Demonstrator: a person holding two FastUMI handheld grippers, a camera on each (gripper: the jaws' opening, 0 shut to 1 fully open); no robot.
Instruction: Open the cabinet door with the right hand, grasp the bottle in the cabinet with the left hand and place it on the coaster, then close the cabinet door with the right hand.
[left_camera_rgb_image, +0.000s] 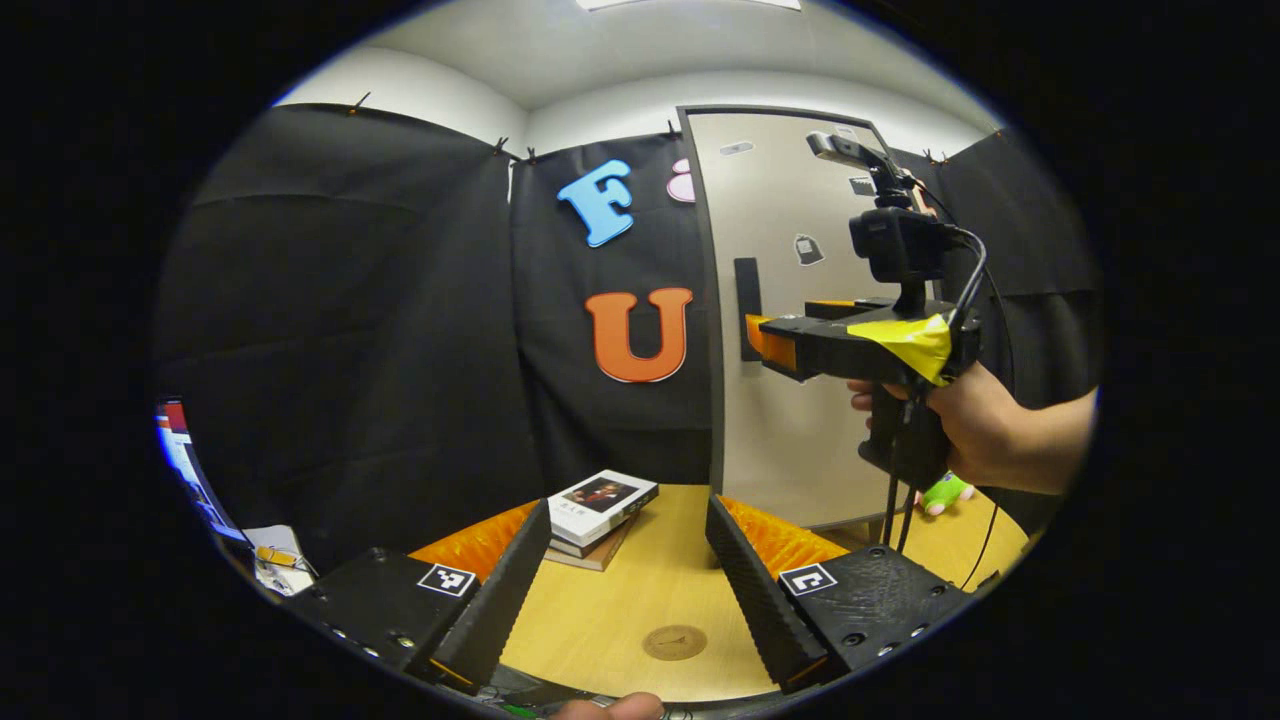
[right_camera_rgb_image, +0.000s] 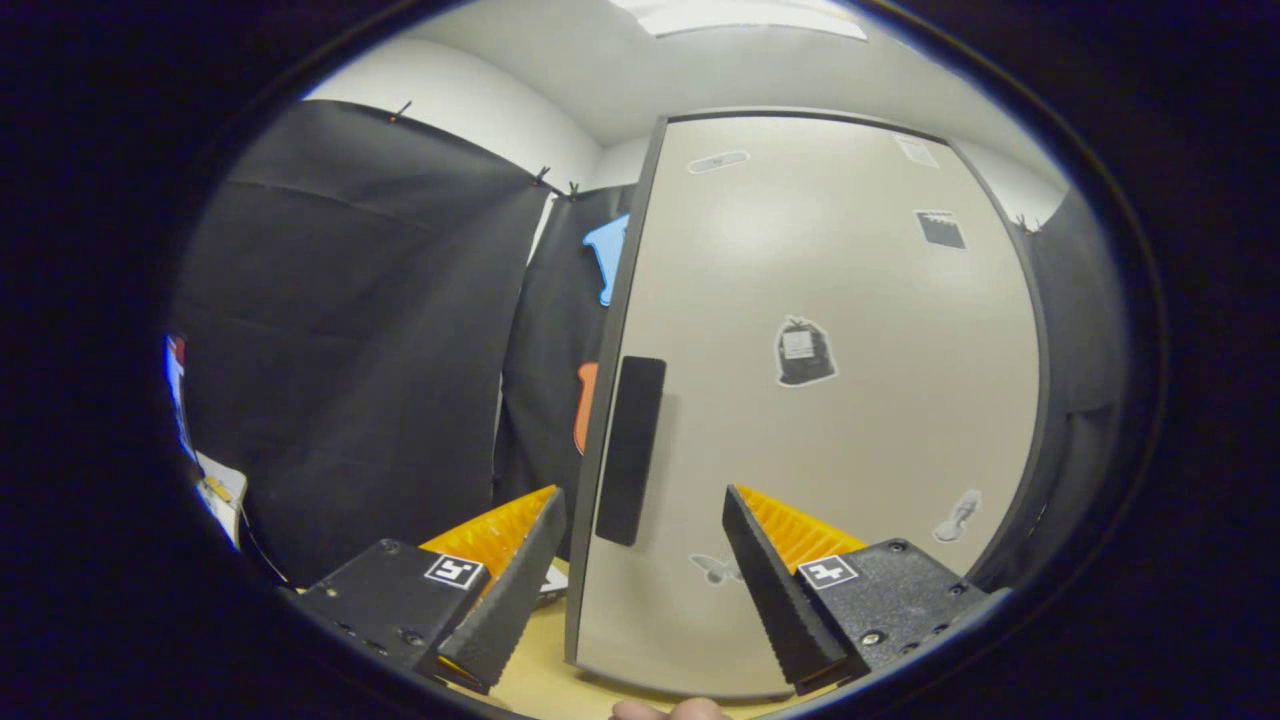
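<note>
Right gripper (right_camera_rgb_image: 645, 560) spread, facing closed cabinet door (right_camera_rgb_image: 850, 420) handle (right_camera_rgb_image: 630, 450) — left gripper (left_camera_rgb_image: 628, 570) spread above coaster (left_camera_rgb_image: 674, 642) on table (left_camera_rgb_image: 660, 580).

A stack of books (left_camera_rgb_image: 598, 508) lay on the wooden table (left_camera_rgb_image: 640, 590) ahead of the left tool, with a green plush toy (left_camera_rgb_image: 944, 492) farther right.

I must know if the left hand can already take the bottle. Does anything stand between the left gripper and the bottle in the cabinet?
Yes. The tall beige cabinet door with the black vertical handle is closed, hiding the inside. The right gripper is open just before that handle. The left gripper is open above the wooden table.
</note>
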